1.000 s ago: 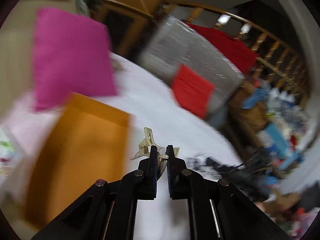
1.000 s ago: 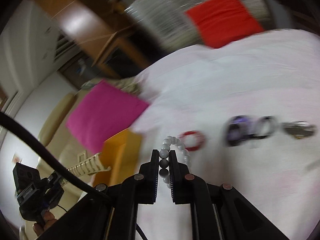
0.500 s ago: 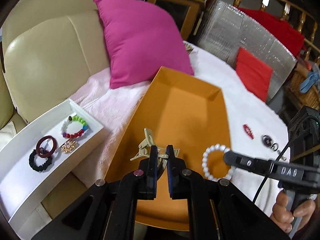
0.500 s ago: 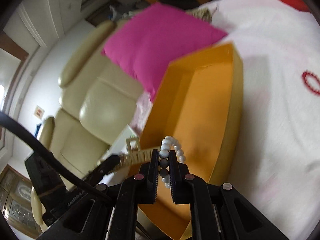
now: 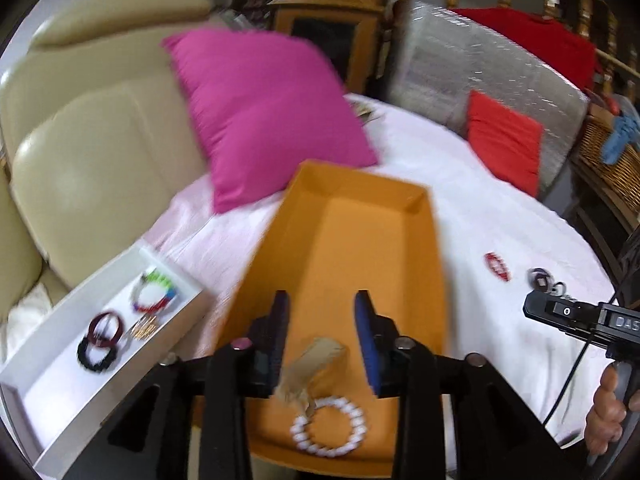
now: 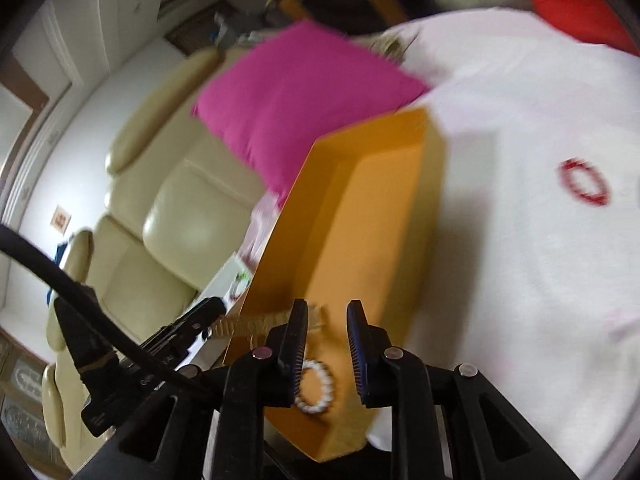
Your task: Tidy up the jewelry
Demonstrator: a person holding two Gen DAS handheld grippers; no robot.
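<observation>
Here the left gripper (image 5: 323,326) has its jaws spread wide with nothing between them, poised over the near end of the orange tray (image 5: 400,200). Just below the gap a blurred gold clip (image 5: 316,368) shows above the tray floor; whether it is touching the floor cannot be told. At the clip's lower end, touching or overlapping it, a white pearl bracelet (image 5: 328,428) lies flat in the tray's near end. The right gripper (image 6: 328,334) is likewise parted and empty; in its view the bracelet (image 6: 316,390) shows partly behind the left finger, lying in the tray (image 6: 432,200), and the clip (image 6: 256,322) is a blurred gold streak at the tray's near wall.

To the left of the orange tray stands a white tray (image 5: 48,364) holding a multicoloured bead bracelet (image 5: 154,294), a dark red ring (image 5: 105,328), a black scrunchie (image 5: 96,356) and a small gold piece (image 5: 142,328).

Further out, on the white cloth (image 5: 480,208) right of the orange tray, lies a red bracelet (image 5: 498,266), and beyond it a dark item (image 5: 540,280) too blurred to name. A pink cushion (image 5: 264,112) leans behind the tray's far end against a cream sofa (image 5: 80,120). A red cushion (image 5: 504,140) rests at the far right.
</observation>
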